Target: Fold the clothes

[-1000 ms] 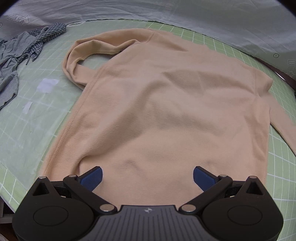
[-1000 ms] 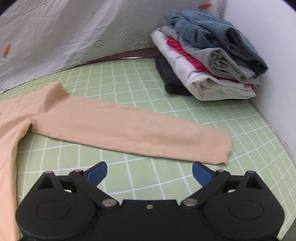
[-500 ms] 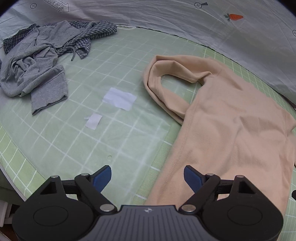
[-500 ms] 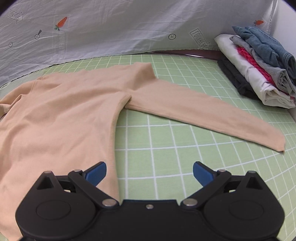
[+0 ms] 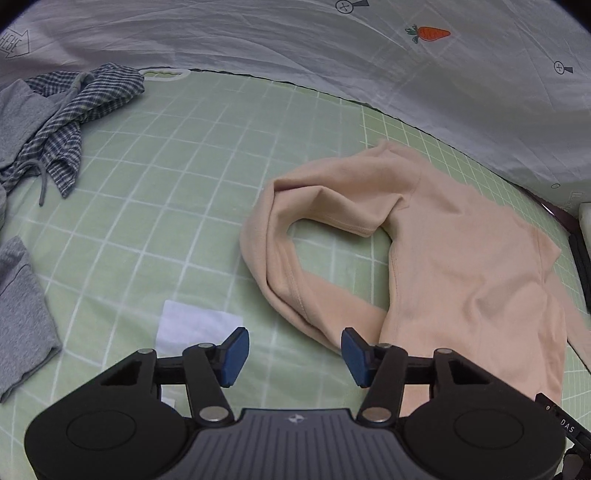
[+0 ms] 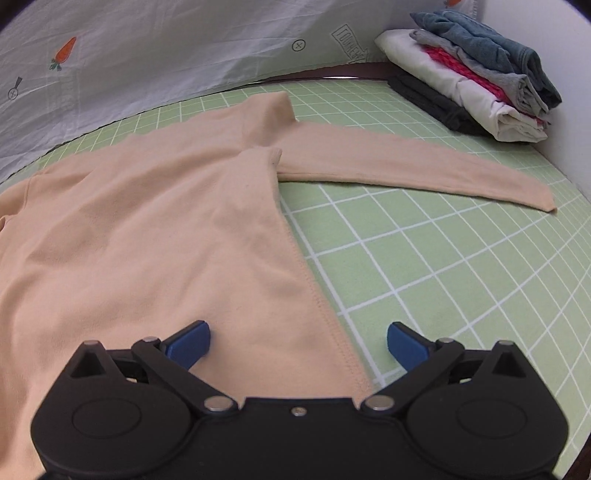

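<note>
Here, in the left wrist view, the white sheet (image 5: 258,40) behind the table carries an arrow printed with "HERE" at 10 o'clock, only partly in frame, and a small orange carrot (image 5: 430,34) at 1 o'clock. Below the arrow lies a heap of grey and checked clothes (image 5: 55,122) on the green grid mat (image 5: 184,166). A white paper patch (image 5: 195,326) sits on the mat just ahead of the left gripper (image 5: 293,354), whose blue pads stand released, clasping nothing. The peach long-sleeved top (image 5: 461,266) lies at 3 o'clock, its sleeve bent into a loop, the loop's lower bend just ahead of the right-hand pad. Letters "DAS" show on a dark edge at 5 o'clock.

In the right wrist view, the same peach top (image 6: 147,221) spreads flat from 9 o'clock to the centre, one sleeve stretched toward 2 o'clock. The right gripper (image 6: 297,341) is spread wide with nothing between its pads, straddling the top's stitched side edge. The sheet's boxed lettering at 1 o'clock is too skewed to read. At 2 o'clock stands a stack of folded clothes (image 6: 476,74), denim uppermost, black lowest.
</note>
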Tool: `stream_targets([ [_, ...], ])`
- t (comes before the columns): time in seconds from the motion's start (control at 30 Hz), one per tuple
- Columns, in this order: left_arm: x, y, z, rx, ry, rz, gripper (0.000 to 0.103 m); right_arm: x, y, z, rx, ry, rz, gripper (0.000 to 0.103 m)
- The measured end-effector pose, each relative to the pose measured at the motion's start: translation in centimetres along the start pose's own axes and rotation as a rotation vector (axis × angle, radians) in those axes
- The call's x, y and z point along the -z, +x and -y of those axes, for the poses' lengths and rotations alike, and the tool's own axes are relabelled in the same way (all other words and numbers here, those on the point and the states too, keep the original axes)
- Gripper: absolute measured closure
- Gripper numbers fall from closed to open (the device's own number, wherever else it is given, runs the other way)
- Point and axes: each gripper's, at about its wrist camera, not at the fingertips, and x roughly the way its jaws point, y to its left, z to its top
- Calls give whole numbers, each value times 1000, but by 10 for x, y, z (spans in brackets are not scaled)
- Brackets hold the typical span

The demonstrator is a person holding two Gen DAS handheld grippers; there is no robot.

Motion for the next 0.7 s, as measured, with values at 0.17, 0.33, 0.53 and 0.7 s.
stream_targets([
  [0.17,-12,20,-1,-17,31,-10,40,-3,1,-10,62,-4,17,0],
  [0.33,-5,21,0,-58,107,17,76,-4,1,-13,78,-22,18,0],
  [0.53,-16,7,-20,-116,50,55,95,-7,2,-14,73,-47,21,0],
  [0.7,-39,-18,-44,-256,36,178,96,-6,3,-9,49,-23,21,0],
])
